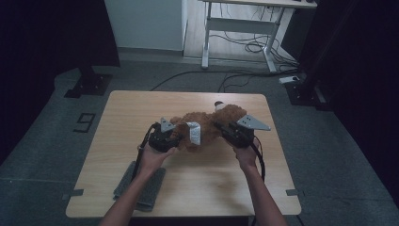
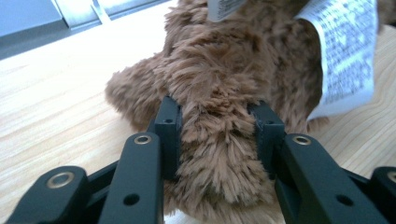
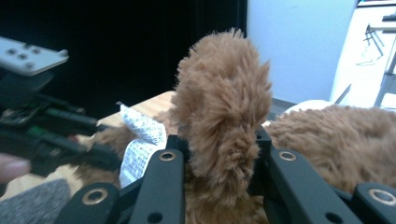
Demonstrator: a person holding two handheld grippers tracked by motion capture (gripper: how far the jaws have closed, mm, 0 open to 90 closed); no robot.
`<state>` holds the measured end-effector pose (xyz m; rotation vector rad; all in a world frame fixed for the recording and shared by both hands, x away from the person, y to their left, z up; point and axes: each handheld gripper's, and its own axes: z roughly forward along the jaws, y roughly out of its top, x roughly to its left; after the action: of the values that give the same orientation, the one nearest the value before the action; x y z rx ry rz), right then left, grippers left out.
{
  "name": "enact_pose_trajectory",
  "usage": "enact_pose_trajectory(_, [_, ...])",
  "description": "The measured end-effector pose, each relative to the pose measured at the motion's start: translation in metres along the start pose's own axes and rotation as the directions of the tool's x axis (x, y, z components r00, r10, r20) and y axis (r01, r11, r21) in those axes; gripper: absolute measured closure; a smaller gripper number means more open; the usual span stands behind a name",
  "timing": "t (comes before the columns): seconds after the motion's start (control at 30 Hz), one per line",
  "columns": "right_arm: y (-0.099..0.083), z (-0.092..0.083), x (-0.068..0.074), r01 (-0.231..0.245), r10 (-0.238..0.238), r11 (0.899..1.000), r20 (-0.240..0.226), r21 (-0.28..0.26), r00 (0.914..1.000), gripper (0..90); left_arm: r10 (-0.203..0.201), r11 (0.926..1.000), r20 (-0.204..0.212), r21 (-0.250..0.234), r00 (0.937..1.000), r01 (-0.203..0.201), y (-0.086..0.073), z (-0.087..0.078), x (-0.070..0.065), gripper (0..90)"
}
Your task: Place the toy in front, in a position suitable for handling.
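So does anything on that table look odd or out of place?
Nothing is spilled or broken. The fluffy brown plush toy lies stretched between the left gripper and right gripper, each clamped on a furry limb, its white printed label sticking out. A grey folded cloth overhangs the wooden table's near edge.

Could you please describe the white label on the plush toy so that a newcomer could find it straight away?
On the wooden table lies a brown plush toy, gripped at both ends. The label hangs at its middle: a white tag with small print, the only pale thing against the fur.
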<state>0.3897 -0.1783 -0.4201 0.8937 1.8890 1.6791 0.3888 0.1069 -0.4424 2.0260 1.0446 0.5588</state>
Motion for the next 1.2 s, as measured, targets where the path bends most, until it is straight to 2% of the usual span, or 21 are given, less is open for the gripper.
enact_pose_trajectory(0.03, [0.000,0.000,0.000,0.000,0.000,1.000,0.000,0.000,1.0000,74.6,-0.001,1.0000,-0.001,0.009,1.0000,0.001,-0.002,0.001,0.001,62.2])
enact_pose_trajectory(0.1, [-0.008,0.002,0.002,-0.006,0.006,1.000,-0.005,0.020,1.0000,74.6,0.002,0.9996,0.001,0.027,1.0000,-0.002,-0.007,0.003,0.001,62.2])
enact_pose_trajectory(0.13, [-0.019,0.004,0.002,-0.018,0.018,0.999,-0.006,0.040,0.9998,74.5,0.004,0.9993,0.006,0.036,1.0000,-0.004,-0.011,0.004,0.001,62.1])
enact_pose_trajectory(0.17, [-0.019,0.004,0.002,-0.018,0.018,0.999,-0.006,0.040,0.9998,74.5,0.005,0.9993,0.007,0.038,1.0000,-0.005,-0.013,0.004,0.001,62.1])
enact_pose_trajectory(0.2, [-0.029,0.006,0.001,-0.042,0.043,0.998,-0.014,0.054,0.9990,74.5,0.007,0.9992,0.003,0.040,1.0000,-0.007,-0.016,0.004,0.001,62.0])
enact_pose_trajectory(0.23, [-0.029,0.006,0.001,-0.042,0.043,0.998,-0.014,0.054,0.9990,74.5,0.012,0.9989,-0.001,0.044,0.9999,-0.012,-0.018,0.003,0.002,62.0])
enact_pose_trajectory(0.27, [-0.041,0.007,0.001,-0.049,0.050,0.997,-0.023,0.063,0.9985,74.4,0.010,0.9987,-0.001,0.050,1.0000,-0.010,-0.021,0.004,0.003,61.5])
enact_pose_trajectory(0.3, [-0.041,0.007,0.001,-0.049,0.050,0.997,-0.023,0.063,0.9985,74.4,0.012,0.9981,0.000,0.061,0.9999,-0.012,-0.024,0.004,0.005,61.5])
enact_pose_trajectory(0.33, [-0.053,0.009,0.003,-0.060,0.063,0.995,-0.031,0.082,0.9976,74.2,0.012,0.9971,-0.001,0.075,0.9999,-0.012,-0.029,0.006,0.006,60.8])
enact_pose_trajectory(0.5, [-0.065,0.010,0.005,-0.077,0.081,0.993,-0.039,0.089,0.9959,73.7,0.006,0.9972,0.007,0.074,1.0000,-0.007,-0.038,0.008,0.006,57.3])
enact_pose_trajectory(0.6, [-0.067,0.008,0.005,-0.087,0.091,0.991,-0.034,0.102,0.9953,72.3,-0.005,0.9964,0.039,0.084,0.9992,0.002,-0.039,0.006,0.004,49.7])
enact_pose_trajectory(0.7, [-0.071,0.005,0.005,-0.084,0.087,0.991,-0.026,0.107,0.9959,70.5,-0.021,0.9967,0.060,0.080,0.9980,0.016,-0.039,0.000,0.002,41.8])
enact_pose_trajectory(0.73, [-0.074,0.004,0.004,-0.109,0.114,0.988,-0.035,0.108,0.9929,69.4,-0.029,0.9971,0.060,0.073,0.9978,0.025,-0.039,-0.002,0.002,37.1])
enact_pose_trajectory(0.87, [-0.079,0.001,0.000,-0.138,0.143,0.984,-0.044,0.112,0.9887,66.9,-0.045,0.9974,0.066,0.058,0.9968,0.042,-0.042,-0.012,0.000,31.0])
enact_pose_trajectory(1.0, [-0.079,-0.001,-0.002,-0.147,0.156,0.981,-0.059,0.129,0.9860,65.2,-0.060,0.9977,0.085,0.035,0.9946,0.057,-0.047,-0.023,0.002,30.1])
enact_pose_trajectory(1.13, [-0.080,-0.003,-0.002,-0.141,0.151,0.980,-0.063,0.139,0.9866,64.3,-0.087,0.9959,0.116,-0.016,0.9894,0.089,-0.052,-0.042,0.003,29.2])
enact_pose_trajectory(1.2, [-0.082,-0.005,-0.003,-0.148,0.160,0.978,-0.069,0.149,0.9847,63.7,-0.089,0.9941,0.115,-0.051,0.9893,0.096,-0.058,-0.055,0.003,26.9])
